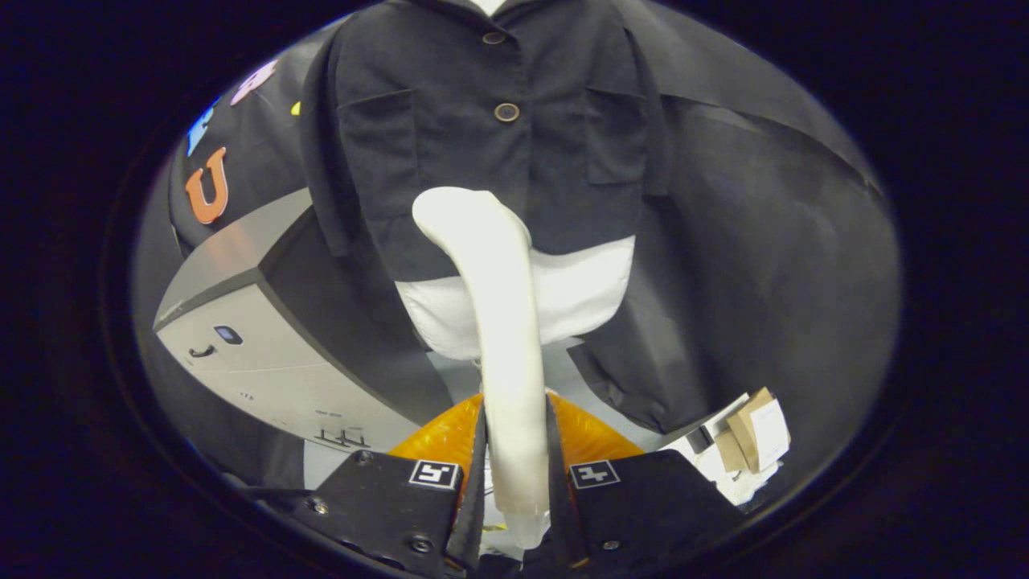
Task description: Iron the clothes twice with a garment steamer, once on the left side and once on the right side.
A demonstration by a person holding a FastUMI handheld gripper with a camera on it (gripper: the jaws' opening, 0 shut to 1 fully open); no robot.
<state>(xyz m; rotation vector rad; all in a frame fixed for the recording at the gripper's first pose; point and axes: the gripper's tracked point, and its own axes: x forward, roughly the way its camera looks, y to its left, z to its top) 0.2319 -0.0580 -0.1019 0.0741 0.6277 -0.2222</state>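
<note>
Steamer [498, 322] upright, head toward dark shirt [498, 145], gripper [516, 474] fingers clamping handle.

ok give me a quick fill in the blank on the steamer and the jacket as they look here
1. The gripper is shut on the handle of the white ____.
2. The steamer head is in front of the dark ____ hanging beyond the fingers.
3. Below the jacket's hem shows a ____ garment.
4. The round button sits between the jacket's two chest ____.

Missing words: steamer; jacket; white; pockets
</note>
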